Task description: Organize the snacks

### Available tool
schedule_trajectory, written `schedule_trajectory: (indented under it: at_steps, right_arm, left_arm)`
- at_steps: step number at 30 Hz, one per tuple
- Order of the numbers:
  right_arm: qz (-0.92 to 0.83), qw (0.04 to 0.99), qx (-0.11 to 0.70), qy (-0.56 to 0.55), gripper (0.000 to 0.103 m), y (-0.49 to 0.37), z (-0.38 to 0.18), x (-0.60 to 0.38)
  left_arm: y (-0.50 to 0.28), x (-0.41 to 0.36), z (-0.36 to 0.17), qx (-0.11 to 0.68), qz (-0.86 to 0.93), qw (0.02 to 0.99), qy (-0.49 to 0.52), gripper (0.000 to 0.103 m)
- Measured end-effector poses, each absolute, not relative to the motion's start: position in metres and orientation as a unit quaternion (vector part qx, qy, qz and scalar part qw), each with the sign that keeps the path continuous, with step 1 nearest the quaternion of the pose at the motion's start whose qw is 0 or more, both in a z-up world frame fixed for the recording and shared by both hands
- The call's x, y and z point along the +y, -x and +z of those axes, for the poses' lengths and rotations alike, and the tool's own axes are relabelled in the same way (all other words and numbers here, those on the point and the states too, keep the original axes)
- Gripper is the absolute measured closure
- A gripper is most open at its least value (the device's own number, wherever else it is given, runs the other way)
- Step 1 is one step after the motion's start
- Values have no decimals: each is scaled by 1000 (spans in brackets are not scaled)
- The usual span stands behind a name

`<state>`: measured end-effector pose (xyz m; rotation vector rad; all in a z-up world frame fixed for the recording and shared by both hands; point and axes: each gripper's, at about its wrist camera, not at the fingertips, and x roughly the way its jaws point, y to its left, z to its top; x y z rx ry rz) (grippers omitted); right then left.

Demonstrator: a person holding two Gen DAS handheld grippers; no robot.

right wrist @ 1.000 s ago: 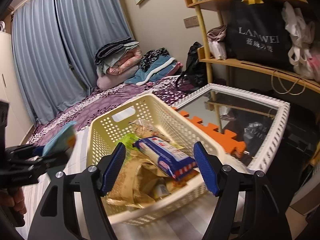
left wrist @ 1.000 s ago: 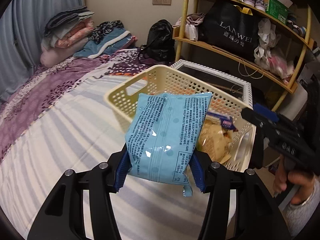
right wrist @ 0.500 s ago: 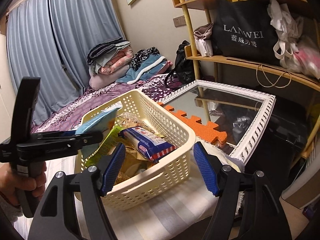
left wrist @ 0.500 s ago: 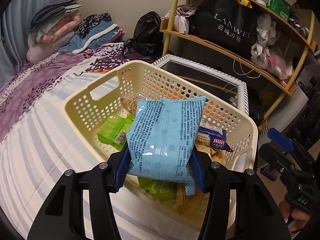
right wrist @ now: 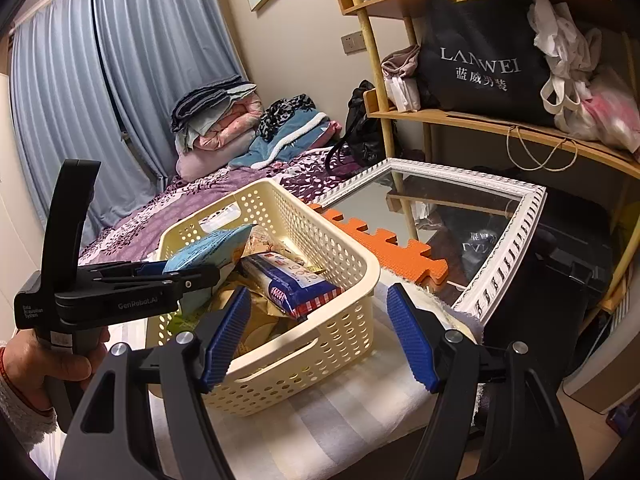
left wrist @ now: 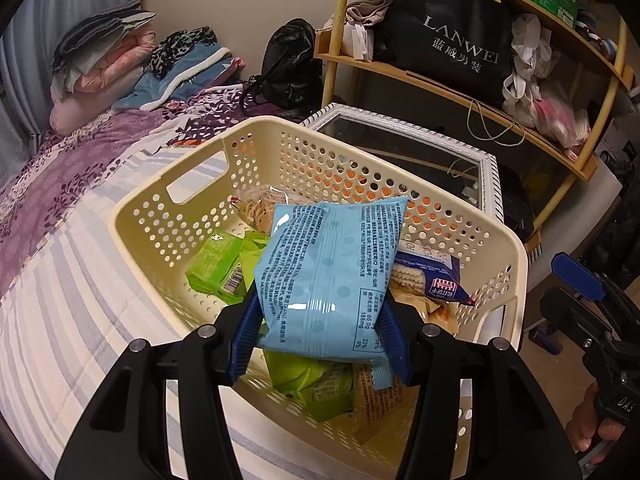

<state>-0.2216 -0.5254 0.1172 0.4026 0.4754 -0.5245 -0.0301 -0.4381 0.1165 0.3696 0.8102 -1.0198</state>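
- Left gripper (left wrist: pixel 320 336) clamped on light blue snack bag (left wrist: pixel 328 276), pads pinching its lower sides; bag held above cream basket (left wrist: pixel 516 264), not yet resting on contents.
- Basket on striped bedding (left wrist: pixel 60 320), near bed's right edge; already holds green packs (left wrist: pixel 216 266), dark blue cracker pack (left wrist: pixel 434 278), tan bags underneath.
- Right gripper (right wrist: pixel 320 340) about half open, nothing between jaws, parked just outside basket's near-right wall.
- Step in hand, judging by the pose: drop blue bag into basket.
- Lower until bag touches the pile, then open; releasing high risks a slide off the slick packs.
- Aim for free space on the left, over the green packs; right side stacked higher.
- Lay flat, label up, so later packs stack.
- Keep right gripper clear of rim; basket light, easy to nudge toward bed edge.
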Motion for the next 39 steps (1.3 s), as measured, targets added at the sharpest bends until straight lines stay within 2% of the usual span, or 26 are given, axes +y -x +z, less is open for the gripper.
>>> schedule_trajectory:
  at_steps: [2,3,4,5,8,11,13,17,19,22,30,39]
  right_arm:
    - [-255,919,231,-195,33,222,117,-525]
    - [-254,919,231,-195,33,222,118,-525]
    - [-254,919,231,-194,33,222,118,-525]
    - [-254,919,231,-194,33,222,119,-525]
    - [-254,919,231,-195,33,222,120,-525]
    - [-254,919,230,-196,29,222,120,-526]
    - [-255,919,229,-195,22,222,121,-524]
    - [-253,919,235,-192,17,221,121,-521]
    - [-251,919,238,-191,10,220,121,-519]
    - [-249,918,245,-186,6,220,122,-517]
    - [-249,919,262,-159,5,217,125,-505]
    - [-255,921,269,-120,5,212,134,-488]
  left_arm:
    - [30,-439,116,374,-475,777,-173,42]
    - [30,-439,116,373,-476,777,-174,34]
    - [31,-438,118,368,-473,781,-174,18]
    - [32,-437,120,361,-471,787,-172,10]
    - [33,-435,125,354,-465,792,-179,5]
    - [34,-434,128,346,-451,801,-191,3]
    - [35,-433,130,342,-442,805,-200,3]
    - [37,-428,134,333,-417,818,-215,3]
    - [39,-425,136,325,-404,826,-222,3]
    - [40,-420,139,316,-388,835,-228,3]
    - [41,-402,147,297,-349,859,-229,3]
    - [56,-395,153,251,-303,876,-279,3]
